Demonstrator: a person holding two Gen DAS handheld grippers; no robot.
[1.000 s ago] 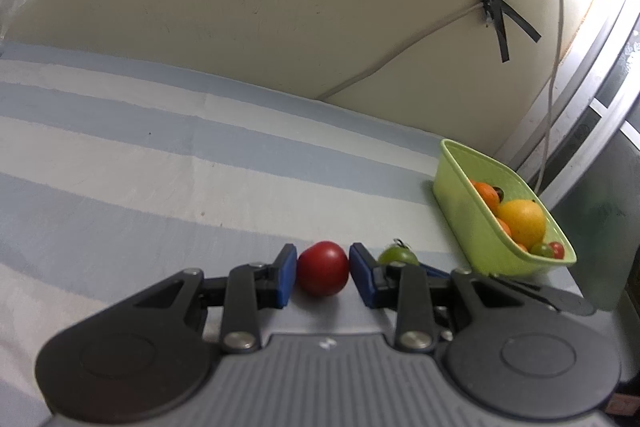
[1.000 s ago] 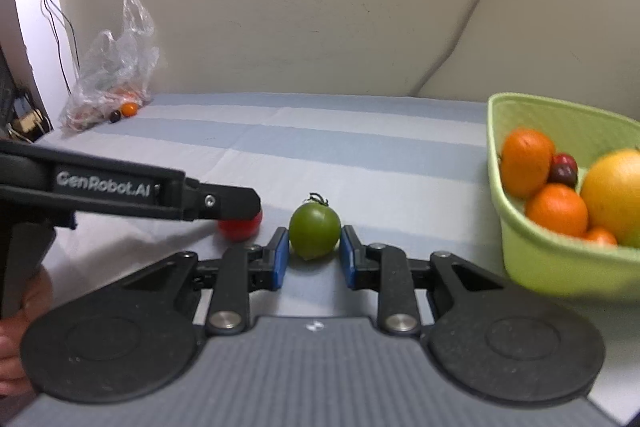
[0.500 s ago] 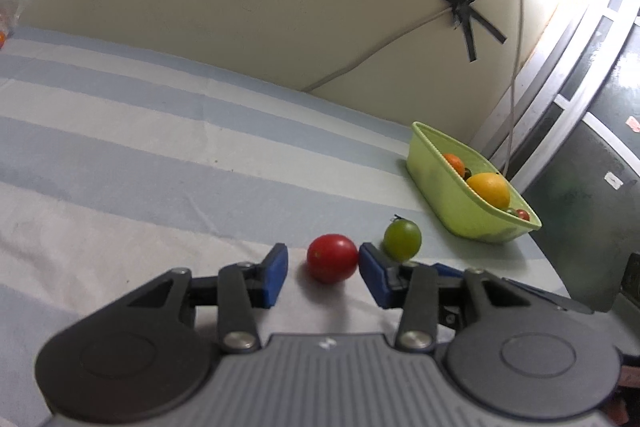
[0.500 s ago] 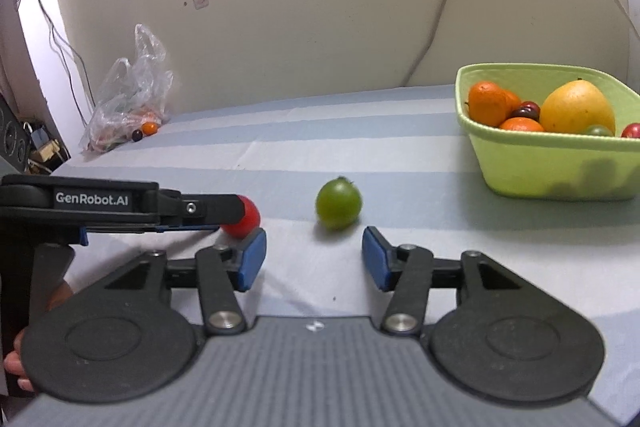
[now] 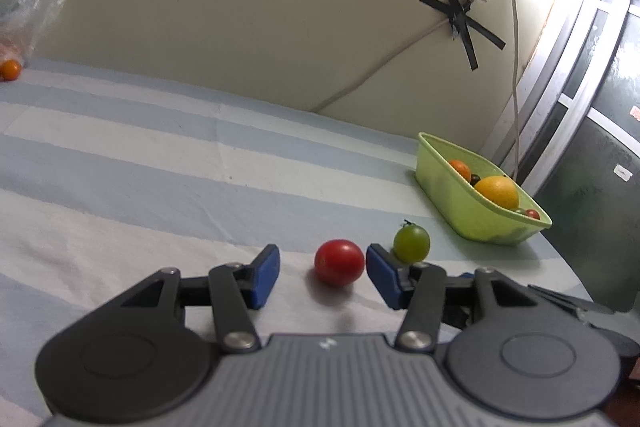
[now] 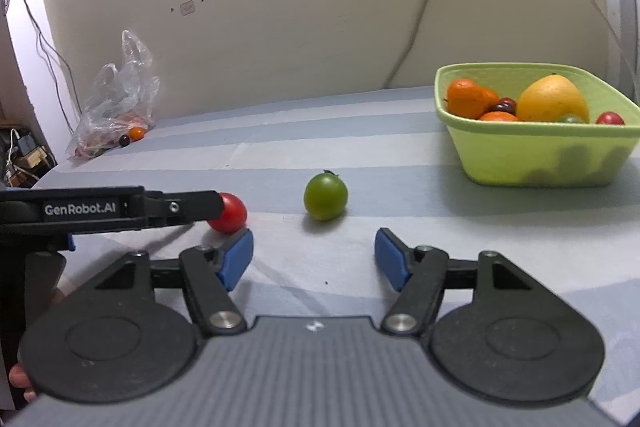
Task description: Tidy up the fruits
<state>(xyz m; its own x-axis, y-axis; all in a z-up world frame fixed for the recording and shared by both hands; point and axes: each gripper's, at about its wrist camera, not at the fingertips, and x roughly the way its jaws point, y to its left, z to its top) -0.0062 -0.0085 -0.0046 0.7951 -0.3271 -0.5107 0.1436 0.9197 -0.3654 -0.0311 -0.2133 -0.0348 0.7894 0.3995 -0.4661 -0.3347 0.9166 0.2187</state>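
Both hand-held grippers, left (image 5: 322,269) and right (image 6: 314,259), wide open, holding nothing; red tomato (image 5: 339,262) and green tomato (image 6: 325,196) left of basket (image 6: 536,163).

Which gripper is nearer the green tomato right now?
Left. The left gripper has a finger right beside the green tomato; the right gripper sits open, short of it.

I opened my left gripper (image 5: 322,274) off the red tomato (image 5: 339,262), which came to rest on the cloth (image 5: 160,163). My right gripper (image 6: 314,259) let go of the green tomato (image 6: 325,196) and drew back toward me.
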